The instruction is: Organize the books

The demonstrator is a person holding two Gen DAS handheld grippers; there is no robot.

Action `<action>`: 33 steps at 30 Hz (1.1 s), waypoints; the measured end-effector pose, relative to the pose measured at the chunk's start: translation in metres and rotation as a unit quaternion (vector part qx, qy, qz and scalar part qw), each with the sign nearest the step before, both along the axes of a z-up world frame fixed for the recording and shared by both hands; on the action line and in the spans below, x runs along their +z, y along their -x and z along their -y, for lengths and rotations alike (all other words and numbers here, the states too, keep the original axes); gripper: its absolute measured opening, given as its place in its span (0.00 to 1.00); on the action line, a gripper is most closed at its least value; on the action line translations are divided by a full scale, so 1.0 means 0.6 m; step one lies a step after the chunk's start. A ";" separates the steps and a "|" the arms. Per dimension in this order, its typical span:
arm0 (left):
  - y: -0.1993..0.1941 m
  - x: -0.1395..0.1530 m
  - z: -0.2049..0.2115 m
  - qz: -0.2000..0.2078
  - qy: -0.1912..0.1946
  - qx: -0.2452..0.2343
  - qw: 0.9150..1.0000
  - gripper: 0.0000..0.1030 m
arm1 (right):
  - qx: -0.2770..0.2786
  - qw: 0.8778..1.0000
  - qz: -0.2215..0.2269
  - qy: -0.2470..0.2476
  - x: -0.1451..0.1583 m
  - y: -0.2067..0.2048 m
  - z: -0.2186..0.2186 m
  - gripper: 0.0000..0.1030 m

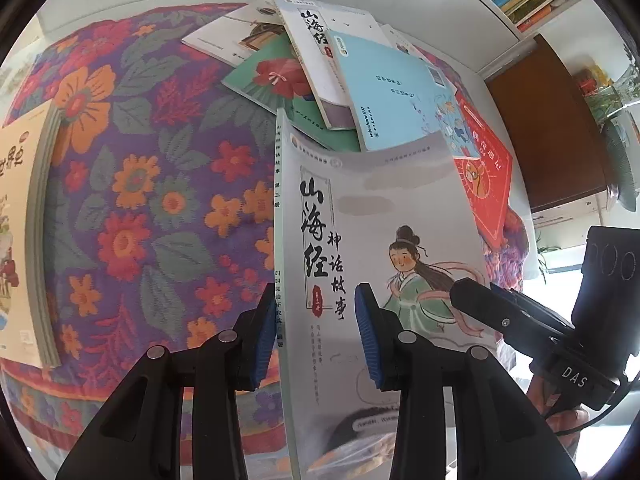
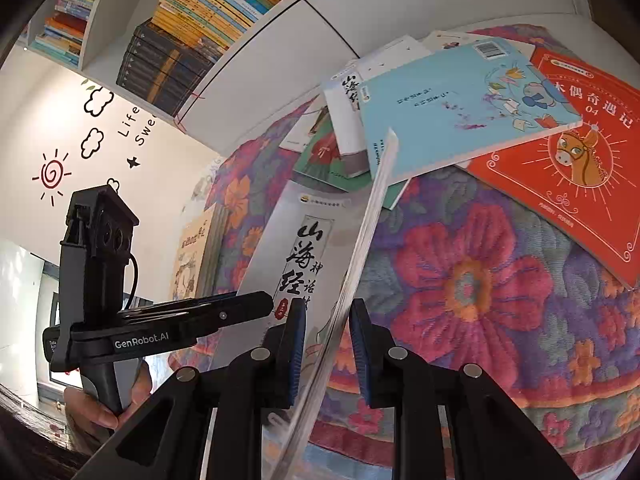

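- Grey-white, the book (image 1: 360,216) with the black brush title and the girl in a green robe stands on edge between both my tools, above the flowered cloth (image 1: 132,200).
- My left hand-held gripper (image 1: 316,340) has its blue pads on either side of the spine edge; a gap shows at the cover, so I cannot tell whether it clamps.
- My right hand-held gripper (image 2: 326,354) straddles the page edge, low centre of its view; its pads also look slightly apart from the pages.
- Left view alone shows a tan book (image 1: 24,232) at the left edge, and the whole cover.
- Right view alone shows the bookshelf (image 2: 192,24) upper left and the red book (image 2: 576,152) fully; both show the pale blue book (image 2: 460,108) on the pile.
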State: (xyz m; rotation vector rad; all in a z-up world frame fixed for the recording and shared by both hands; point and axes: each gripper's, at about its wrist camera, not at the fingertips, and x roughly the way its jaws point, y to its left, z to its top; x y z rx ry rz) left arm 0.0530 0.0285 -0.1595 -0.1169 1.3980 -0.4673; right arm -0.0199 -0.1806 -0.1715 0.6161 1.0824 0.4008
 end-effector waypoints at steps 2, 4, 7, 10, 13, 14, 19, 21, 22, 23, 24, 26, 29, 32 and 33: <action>0.001 0.002 -0.003 0.001 0.001 0.002 1.000 0.34 | 0.000 1.000 0.000 0.000 0.001 0.000 -0.002 0.22; 0.002 0.003 -0.006 0.002 0.001 0.002 1.000 0.34 | 0.001 1.000 0.002 -0.002 0.003 0.000 -0.006 0.22; 0.005 0.003 -0.011 0.000 0.004 0.005 1.000 0.34 | 0.002 1.000 0.001 0.000 0.004 0.000 -0.011 0.22; 0.006 0.005 -0.011 0.001 0.004 0.005 1.000 0.34 | 0.002 1.000 0.001 0.000 0.005 0.000 -0.014 0.22; 0.007 0.007 -0.013 0.002 0.005 0.005 1.000 0.34 | 0.003 1.000 0.002 0.002 0.008 -0.001 -0.017 0.22; 0.007 0.009 -0.016 0.003 0.005 0.005 1.000 0.34 | 0.004 1.000 0.003 0.002 0.010 -0.002 -0.020 0.22; 0.005 0.019 -0.029 0.007 0.009 0.010 1.000 0.34 | 0.011 1.000 0.009 0.004 0.018 -0.006 -0.032 0.22; 0.003 0.024 -0.035 0.009 0.012 0.010 1.000 0.34 | 0.011 1.000 0.012 0.003 0.023 -0.008 -0.038 0.22; 0.002 0.029 -0.039 0.013 0.013 0.010 1.000 0.34 | 0.011 1.000 0.014 0.003 0.026 -0.009 -0.042 0.22; 0.001 0.032 -0.042 0.015 0.013 0.010 1.000 0.34 | 0.011 1.000 0.016 0.003 0.027 -0.009 -0.044 0.22; 0.000 0.036 -0.046 0.017 0.015 0.010 1.000 0.34 | 0.010 1.000 0.017 0.003 0.029 -0.010 -0.047 0.22; -0.002 0.045 -0.057 0.023 0.017 0.012 1.000 0.34 | 0.009 1.000 0.019 -0.002 0.035 -0.013 -0.054 0.22; -0.006 0.055 -0.078 0.028 0.022 0.016 0.999 0.34 | 0.010 1.000 0.026 -0.002 0.047 -0.015 -0.069 0.22; -0.009 0.065 -0.101 0.034 0.023 0.019 0.999 0.34 | 0.016 0.999 0.034 0.001 0.061 -0.020 -0.091 0.22; -0.009 0.066 -0.106 0.035 0.025 0.021 0.999 0.34 | 0.018 0.999 0.035 0.001 0.064 -0.022 -0.099 0.22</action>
